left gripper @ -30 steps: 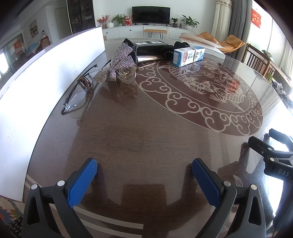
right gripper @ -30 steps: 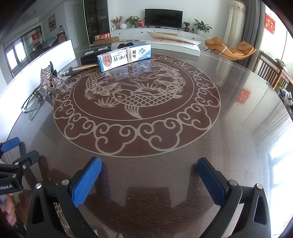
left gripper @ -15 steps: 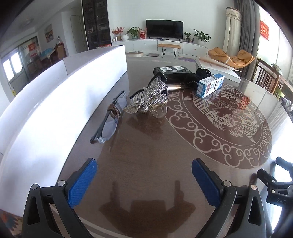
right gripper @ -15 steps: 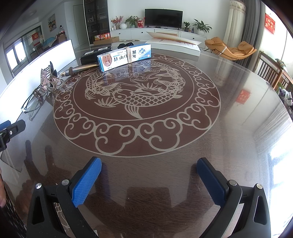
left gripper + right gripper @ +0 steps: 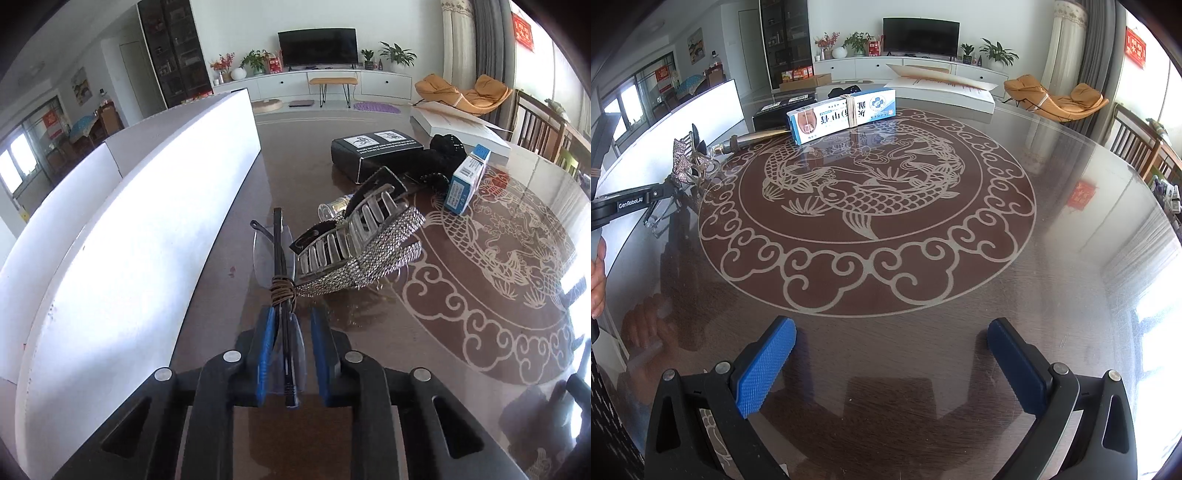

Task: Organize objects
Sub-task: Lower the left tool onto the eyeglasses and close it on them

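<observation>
My left gripper [image 5: 290, 325] is shut on a pair of folded glasses [image 5: 279, 280] with clear lenses, black arms and a brown band around them. A rhinestone hair clip [image 5: 360, 243] lies just right of the glasses, touching them. Behind it are a small glass bottle [image 5: 332, 208], a black box [image 5: 376, 153], a black hair tie [image 5: 448, 147] and a blue-and-white carton [image 5: 466, 179]. My right gripper [image 5: 890, 360] is open and empty above the glass table near its front edge; the carton [image 5: 842, 115] shows far ahead, and the left gripper's body [image 5: 628, 205] at the left edge.
A long white board [image 5: 129, 236] stands along the table's left edge. A flat white box [image 5: 942, 92] lies at the far side of the round table [image 5: 1071, 258]. Wooden chairs [image 5: 535, 125] stand at the right.
My left gripper moved forward and left to the glasses and closed on them. The right gripper has not moved.
</observation>
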Action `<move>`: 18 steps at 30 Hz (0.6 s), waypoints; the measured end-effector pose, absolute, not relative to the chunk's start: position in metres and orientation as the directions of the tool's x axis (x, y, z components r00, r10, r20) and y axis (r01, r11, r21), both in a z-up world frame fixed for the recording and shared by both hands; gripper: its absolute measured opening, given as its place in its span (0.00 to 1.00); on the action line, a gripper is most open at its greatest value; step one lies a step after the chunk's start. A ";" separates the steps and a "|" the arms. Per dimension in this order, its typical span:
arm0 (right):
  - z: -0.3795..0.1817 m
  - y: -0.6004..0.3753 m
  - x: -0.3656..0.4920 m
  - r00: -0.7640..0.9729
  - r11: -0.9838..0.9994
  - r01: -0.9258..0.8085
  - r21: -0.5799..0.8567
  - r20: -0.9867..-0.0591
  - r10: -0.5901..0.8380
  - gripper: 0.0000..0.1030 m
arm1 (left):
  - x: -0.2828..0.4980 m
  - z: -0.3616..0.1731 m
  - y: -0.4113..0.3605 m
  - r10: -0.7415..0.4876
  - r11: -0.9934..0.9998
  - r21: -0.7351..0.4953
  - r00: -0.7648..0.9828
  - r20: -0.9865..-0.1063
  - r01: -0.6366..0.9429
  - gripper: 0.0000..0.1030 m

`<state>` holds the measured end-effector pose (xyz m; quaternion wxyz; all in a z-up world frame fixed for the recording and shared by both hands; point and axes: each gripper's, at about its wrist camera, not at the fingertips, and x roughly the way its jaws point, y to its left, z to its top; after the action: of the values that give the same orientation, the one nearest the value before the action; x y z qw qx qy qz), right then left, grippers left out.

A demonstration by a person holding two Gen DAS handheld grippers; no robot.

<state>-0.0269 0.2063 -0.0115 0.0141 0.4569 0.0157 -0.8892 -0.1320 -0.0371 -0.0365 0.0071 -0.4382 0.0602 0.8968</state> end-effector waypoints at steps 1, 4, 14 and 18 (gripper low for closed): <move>-0.011 0.206 -0.027 -0.582 -0.999 0.040 -0.015 -0.813 -0.011 1.00 | -0.121 -0.036 -0.040 0.006 -0.996 0.051 -0.601 -0.799 -0.079 0.10; -0.011 0.206 -0.027 -0.582 -0.999 0.040 -0.015 -0.813 -0.011 1.00 | -0.086 -0.036 -0.044 0.072 -0.996 -0.027 -0.582 -0.810 -0.084 0.10; -0.012 0.206 -0.027 -0.582 -0.999 0.040 -0.015 -0.813 -0.011 1.00 | -0.074 -0.042 -0.043 0.064 -0.998 -0.052 -0.571 -0.819 -0.038 0.62; -0.012 0.206 -0.027 -0.582 -0.999 0.040 -0.015 -0.813 -0.011 1.00 | -0.082 -0.052 -0.053 0.045 -0.998 -0.063 -0.536 -0.843 0.015 0.62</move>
<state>-0.0268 0.2063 -0.0116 0.0141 0.4569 0.0159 -0.8893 -0.0818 -0.0525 -0.0523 0.0087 -0.4817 -0.0314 0.8757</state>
